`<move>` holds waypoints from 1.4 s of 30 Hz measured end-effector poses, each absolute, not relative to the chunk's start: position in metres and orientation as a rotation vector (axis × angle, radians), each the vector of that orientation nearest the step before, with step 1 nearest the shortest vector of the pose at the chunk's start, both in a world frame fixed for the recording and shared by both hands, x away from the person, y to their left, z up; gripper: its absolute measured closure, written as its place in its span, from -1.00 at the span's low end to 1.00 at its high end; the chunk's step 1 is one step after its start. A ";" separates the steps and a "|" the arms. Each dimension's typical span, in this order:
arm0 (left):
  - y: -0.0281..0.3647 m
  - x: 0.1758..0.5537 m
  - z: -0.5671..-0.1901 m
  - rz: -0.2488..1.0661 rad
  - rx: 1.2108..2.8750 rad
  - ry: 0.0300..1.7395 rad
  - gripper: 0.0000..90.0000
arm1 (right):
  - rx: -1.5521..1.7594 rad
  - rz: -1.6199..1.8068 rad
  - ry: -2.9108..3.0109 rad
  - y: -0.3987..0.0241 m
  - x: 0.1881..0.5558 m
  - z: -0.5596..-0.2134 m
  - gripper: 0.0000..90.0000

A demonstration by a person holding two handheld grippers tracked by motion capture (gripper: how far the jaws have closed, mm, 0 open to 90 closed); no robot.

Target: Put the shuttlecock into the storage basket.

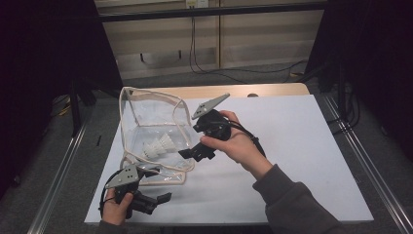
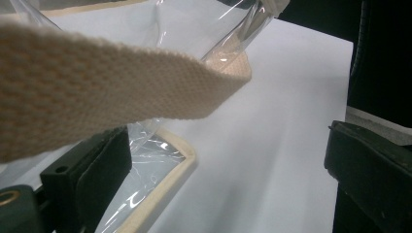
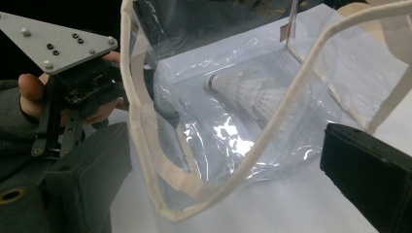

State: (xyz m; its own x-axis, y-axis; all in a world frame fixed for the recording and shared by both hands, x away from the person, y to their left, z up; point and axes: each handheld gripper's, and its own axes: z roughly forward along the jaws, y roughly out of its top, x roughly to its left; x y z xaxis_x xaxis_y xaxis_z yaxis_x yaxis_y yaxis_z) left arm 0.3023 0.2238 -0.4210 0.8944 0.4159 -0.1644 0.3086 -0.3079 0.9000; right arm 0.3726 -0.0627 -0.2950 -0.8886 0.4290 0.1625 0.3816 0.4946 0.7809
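Both grippers are waiting wide apart by the soft clear bag (image 1: 146,119).
The left gripper (image 1: 156,200) and right gripper (image 1: 192,152) are holding nothing; the shuttlecocks (image 1: 159,145) inside are looking light and easily crushed, so grab the cloth strap (image 2: 97,82).

Clear plastic bag (image 1: 146,117): thin, glossy film, creased, with bright glare patches. Bag trim and strap (image 2: 97,82): cream woven cloth, coarse visible weave, matt. Shuttlecocks (image 1: 159,145) inside bag: white feathered skirts, matt; one with dark band at rounded white base. Table cover (image 1: 292,146): white, smooth, matt, paper-like sheet. Far table edge (image 1: 234,90): pale wood, smooth. Left gripper (image 1: 163,197) and right gripper (image 1: 187,153): black matt plastic bodies, dull rubbery jaw pads; grey three-cornered plates of flat matt metal with small screws. Sleeve (image 1: 292,200), near right: grey soft cloth.
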 end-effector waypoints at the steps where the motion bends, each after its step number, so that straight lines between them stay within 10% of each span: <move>1: 0.224 0.302 -0.421 0.117 1.915 0.533 -0.93 | 0.728 1.375 2.670 -0.065 0.372 -0.296 -0.91; 42: 0.223 0.302 -0.422 0.119 1.922 0.538 -0.93 | 0.827 1.397 2.581 -0.151 0.355 -0.350 -0.91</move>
